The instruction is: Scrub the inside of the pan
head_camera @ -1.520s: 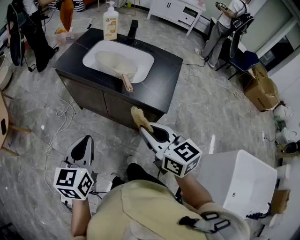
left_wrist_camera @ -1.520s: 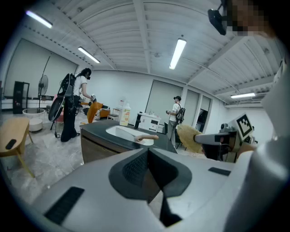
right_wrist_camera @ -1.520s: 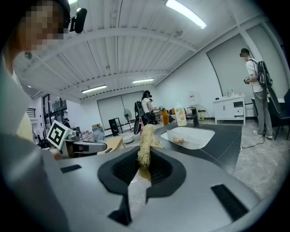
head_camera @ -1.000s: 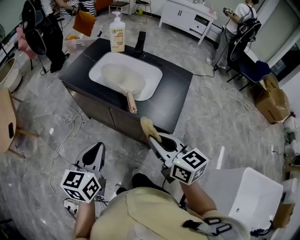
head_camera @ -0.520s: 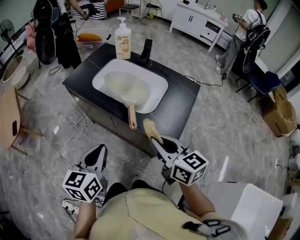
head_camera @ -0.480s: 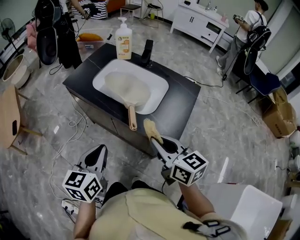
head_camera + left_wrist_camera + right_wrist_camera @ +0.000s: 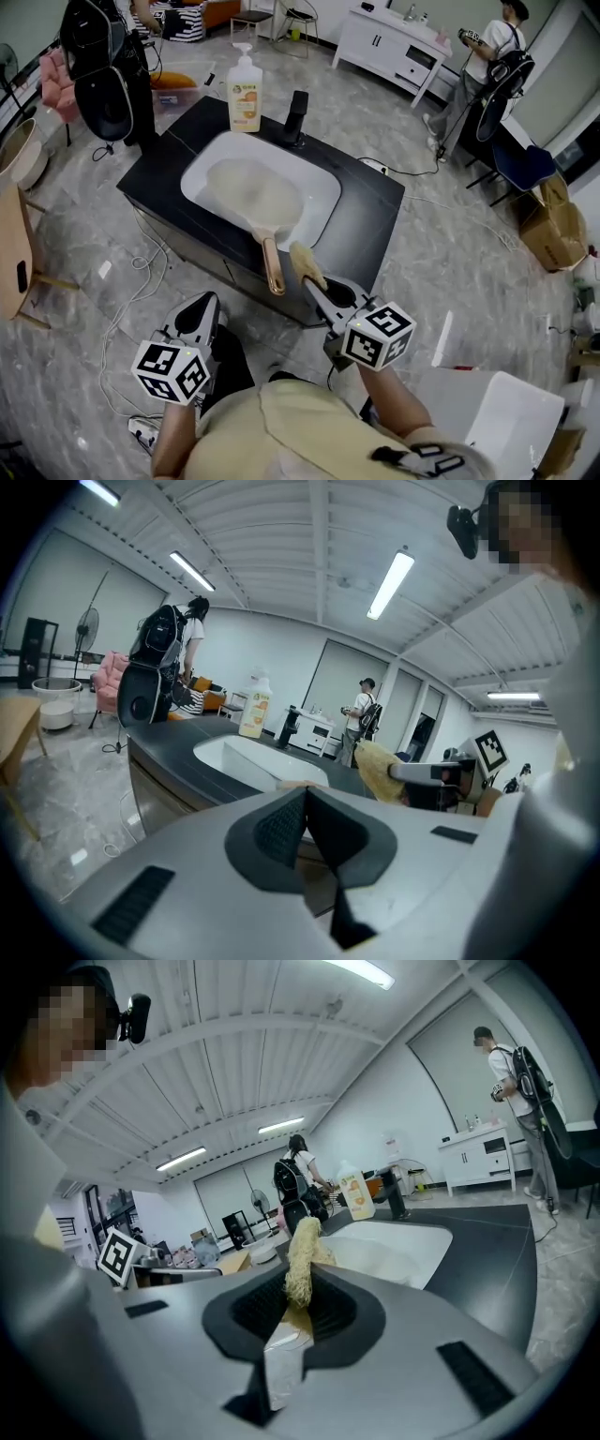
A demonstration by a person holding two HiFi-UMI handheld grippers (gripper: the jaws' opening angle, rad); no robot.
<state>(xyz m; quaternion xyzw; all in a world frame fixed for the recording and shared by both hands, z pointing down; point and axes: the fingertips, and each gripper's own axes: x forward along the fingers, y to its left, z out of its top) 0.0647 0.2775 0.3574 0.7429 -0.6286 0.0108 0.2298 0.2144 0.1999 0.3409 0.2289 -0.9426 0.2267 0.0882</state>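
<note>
A cream pan (image 7: 253, 188) lies in the white sink (image 7: 313, 208) of a black counter (image 7: 367, 221). Its wooden handle (image 7: 272, 267) sticks out over the near rim toward me. My right gripper (image 7: 315, 284) hovers above the counter's front edge, just right of the handle, and is shut on a yellow scrubbing sponge (image 7: 302, 262). The sponge (image 7: 302, 1246) stands up between the jaws of the right gripper (image 7: 301, 1290). My left gripper (image 7: 201, 309) hangs lower left, short of the counter. In its own view the left gripper (image 7: 306, 797) is shut with nothing in it.
A soap bottle (image 7: 245, 91) and a black faucet (image 7: 296, 114) stand behind the sink. People stand at the far left (image 7: 103, 66) and back right (image 7: 487, 47). A white box (image 7: 497, 412) is at my right, a wooden chair (image 7: 11, 253) at my left, and cables (image 7: 141, 272) cross the floor.
The counter and sink have come closer; the pan handle now lies right beside the sponge. Both grippers keep their states and the right one still holds the sponge.
</note>
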